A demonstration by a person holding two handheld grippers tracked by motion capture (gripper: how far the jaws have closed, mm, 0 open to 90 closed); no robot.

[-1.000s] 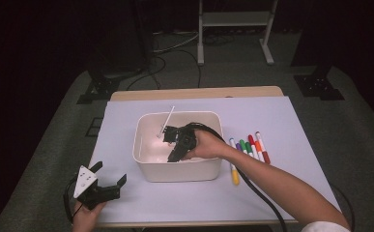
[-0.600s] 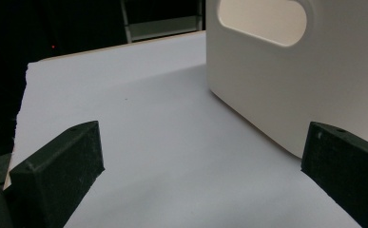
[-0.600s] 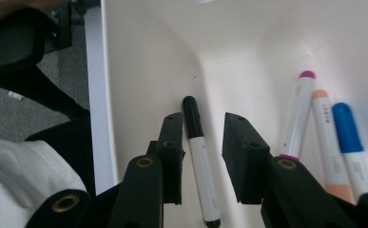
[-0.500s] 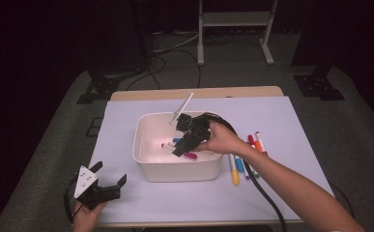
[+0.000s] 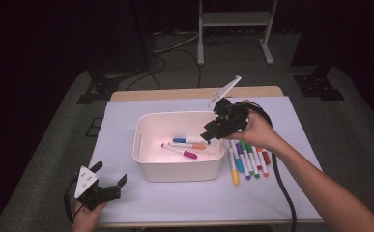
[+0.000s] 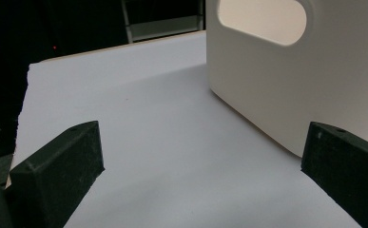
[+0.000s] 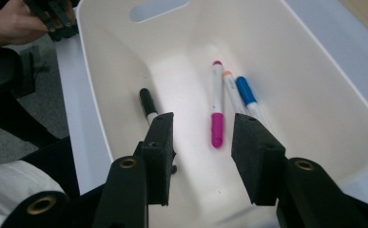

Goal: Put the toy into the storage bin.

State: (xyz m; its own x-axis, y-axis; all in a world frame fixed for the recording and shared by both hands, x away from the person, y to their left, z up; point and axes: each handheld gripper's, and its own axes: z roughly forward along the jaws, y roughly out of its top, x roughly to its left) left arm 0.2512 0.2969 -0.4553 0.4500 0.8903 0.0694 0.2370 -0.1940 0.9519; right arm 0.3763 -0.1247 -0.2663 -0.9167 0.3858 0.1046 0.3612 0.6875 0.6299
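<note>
- Your right gripper (image 5: 212, 130) hangs over the right rim of the white plastic bin (image 5: 177, 166); its jaws have just been opening and stand half apart with nothing between them.
- In the right gripper view, the pink-capped marker (image 7: 217, 105) lies on the bin's floor just past your jaws, an orange-capped marker (image 7: 232, 92) and a blue-capped marker (image 7: 248, 97) side by side next to it, a black-capped marker (image 7: 148, 105) by the other wall.
- The bin sits mid-table on a pale lavender sheet (image 5: 126, 130) that covers nearly the whole tabletop; a strip of bare wooden table (image 5: 175, 94) shows along the far edge.
- A row of loose coloured markers (image 5: 246, 159) lies on the sheet just right of the bin.
- Your left gripper (image 5: 108, 186) rests at the near left corner, jaws spread wide and empty, the bin's wall (image 6: 286, 85) just ahead of it.
- Around the table: grey carpet (image 5: 358, 135), black cables, a metal stand (image 5: 233, 21), darkness beyond.
</note>
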